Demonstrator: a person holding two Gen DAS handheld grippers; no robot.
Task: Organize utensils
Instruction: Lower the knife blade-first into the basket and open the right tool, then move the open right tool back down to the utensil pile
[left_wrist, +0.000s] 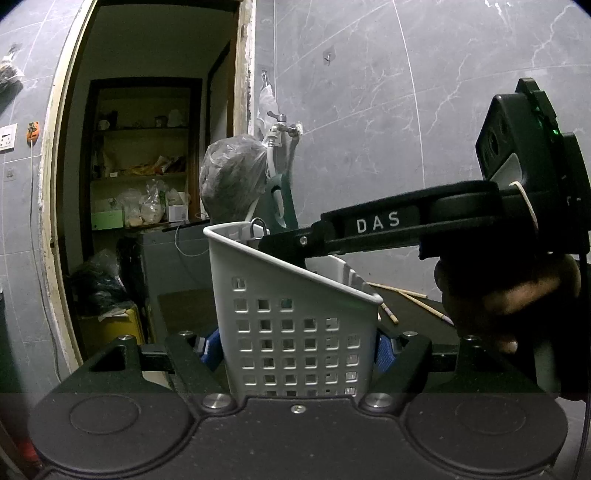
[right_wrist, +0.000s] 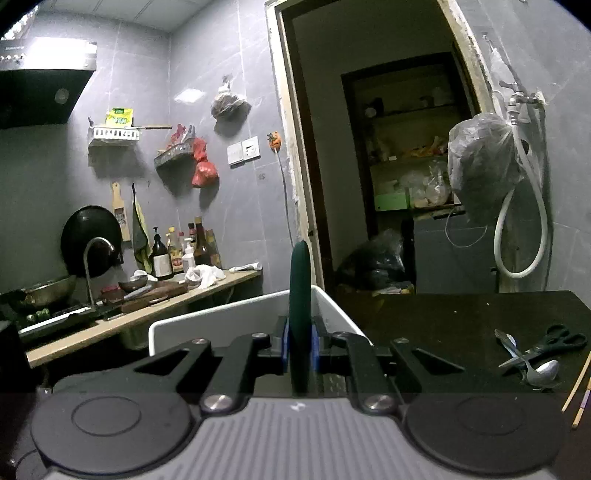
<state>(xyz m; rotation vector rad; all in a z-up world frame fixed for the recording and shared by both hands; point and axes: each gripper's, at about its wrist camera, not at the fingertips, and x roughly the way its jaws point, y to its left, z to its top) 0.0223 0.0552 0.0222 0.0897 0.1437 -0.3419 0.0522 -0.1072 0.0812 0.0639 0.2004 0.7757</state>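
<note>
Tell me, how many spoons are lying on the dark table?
2 that show: crossed together by the scissors on the table, one spoon bowl nearer, other spoon behind. The basket may hide more.

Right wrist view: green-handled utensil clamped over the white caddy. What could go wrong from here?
1. The green-handled utensil sits close to the white caddy rim; it could catch there or tip the caddy, held only by the left hand-held gripper.
2. The right hand-held gripper may bump a metal utensil already inside.
</note>
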